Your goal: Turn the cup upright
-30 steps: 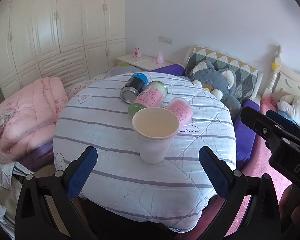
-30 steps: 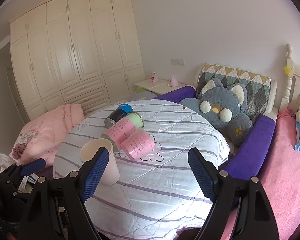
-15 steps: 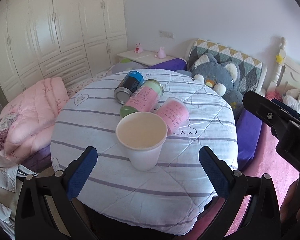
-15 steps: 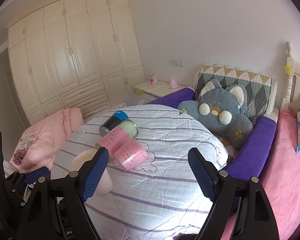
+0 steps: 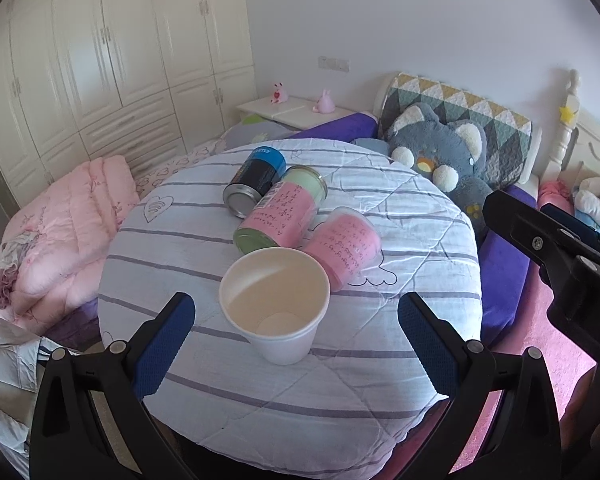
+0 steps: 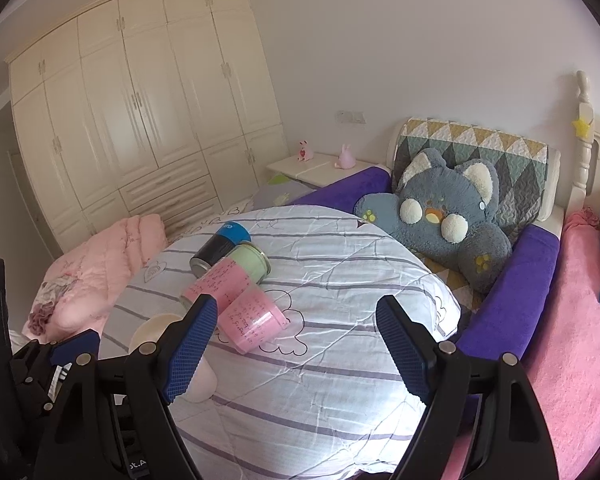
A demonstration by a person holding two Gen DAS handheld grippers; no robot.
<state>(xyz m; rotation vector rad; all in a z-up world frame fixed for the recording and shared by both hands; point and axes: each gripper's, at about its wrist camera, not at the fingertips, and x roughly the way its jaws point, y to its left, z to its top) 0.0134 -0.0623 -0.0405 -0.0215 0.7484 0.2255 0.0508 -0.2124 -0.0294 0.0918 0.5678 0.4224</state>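
Note:
A white paper cup [image 5: 276, 304] stands upright on the round striped table [image 5: 380, 380], mouth up and empty; in the right wrist view it [image 6: 198, 380] is partly hidden behind my right gripper's left finger. My left gripper [image 5: 296, 348] is open and empty, its fingertips either side of the cup but nearer the camera, not touching it. My right gripper [image 6: 296, 352] is open and empty over the table's near half. A pink cup [image 5: 346, 246] [image 6: 252, 320] lies on its side just behind the white cup.
A pink-and-green can [image 5: 280, 212] and a black-and-blue can [image 5: 256, 180] lie on their sides further back. A grey plush toy [image 6: 448, 216] leans on the bed's headboard to the right. A pink duvet [image 5: 64, 228] lies left of the table.
Both grippers have drawn back and risen. The white cup sits lower and more to the left in the left wrist view. It stays upright on the table.

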